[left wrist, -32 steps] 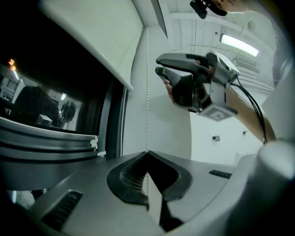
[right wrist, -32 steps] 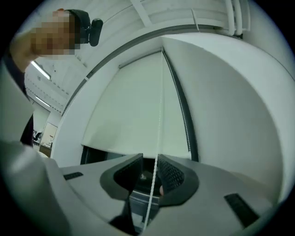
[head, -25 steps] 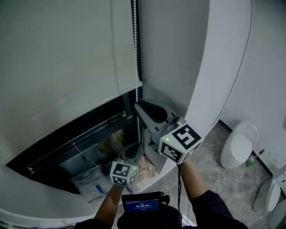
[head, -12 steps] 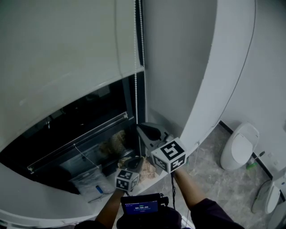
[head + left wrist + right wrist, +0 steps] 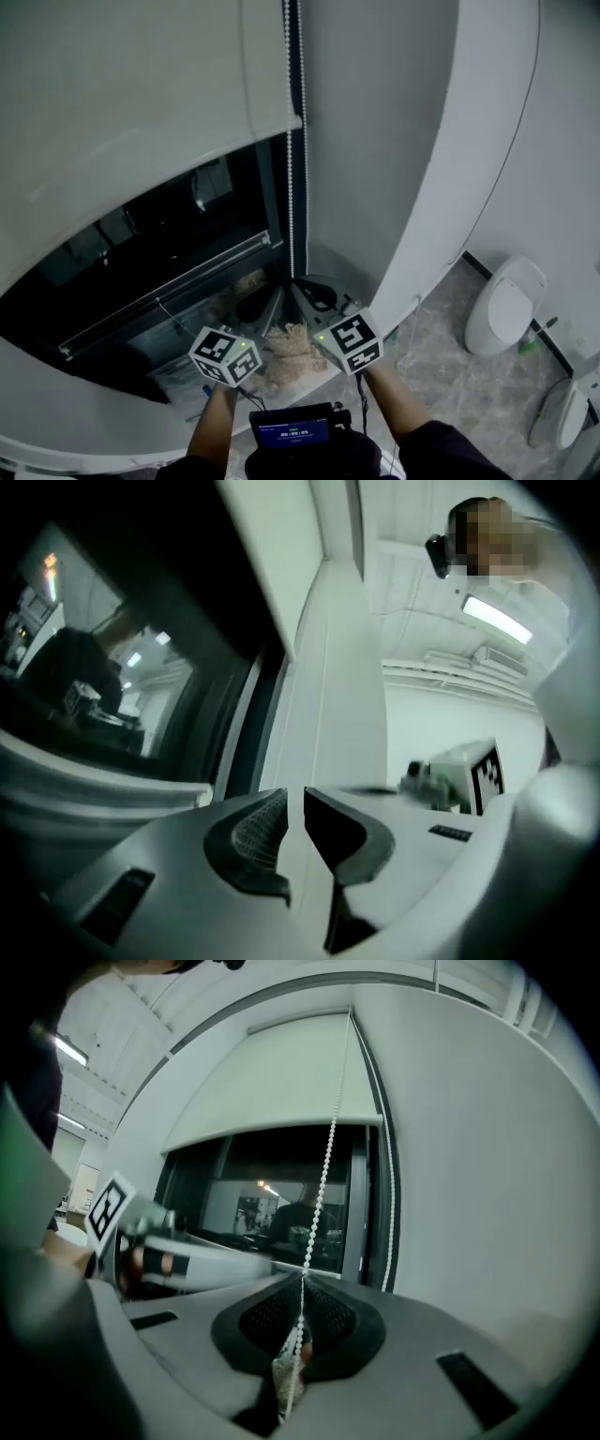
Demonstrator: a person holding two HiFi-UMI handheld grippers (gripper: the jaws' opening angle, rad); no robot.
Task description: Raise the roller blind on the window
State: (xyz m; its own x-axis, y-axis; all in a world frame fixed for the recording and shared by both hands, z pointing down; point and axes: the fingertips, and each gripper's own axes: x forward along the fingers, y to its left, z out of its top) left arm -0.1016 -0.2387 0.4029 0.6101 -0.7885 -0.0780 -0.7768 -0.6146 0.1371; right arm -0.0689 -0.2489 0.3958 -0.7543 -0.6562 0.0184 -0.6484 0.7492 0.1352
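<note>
Progress looks partial: your roller blind [image 5: 141,84] hangs over the upper part of the window, and its bottom bar [image 5: 272,124] leaves a broad band of dark glass [image 5: 141,253] bare beneath it. I judge there is a good deal of cloth left to wind up. At the blind's right edge the bead chain [image 5: 290,187] drops straight down. Your right gripper [image 5: 302,1283] is clenched on it, the beads running between its pressed pads. Your left gripper [image 5: 295,799] sits just left of that, below the blind, its jaws a narrow slit apart and holding nothing. Farther below the blind a thin rail [image 5: 169,291] crosses the glass, and a crumpled tan wad [image 5: 286,352] lies on the sill. Neither touches the chain. A toilet [image 5: 506,305] stands well off to the blind's lower right, so nothing seems to block another pull.
</note>
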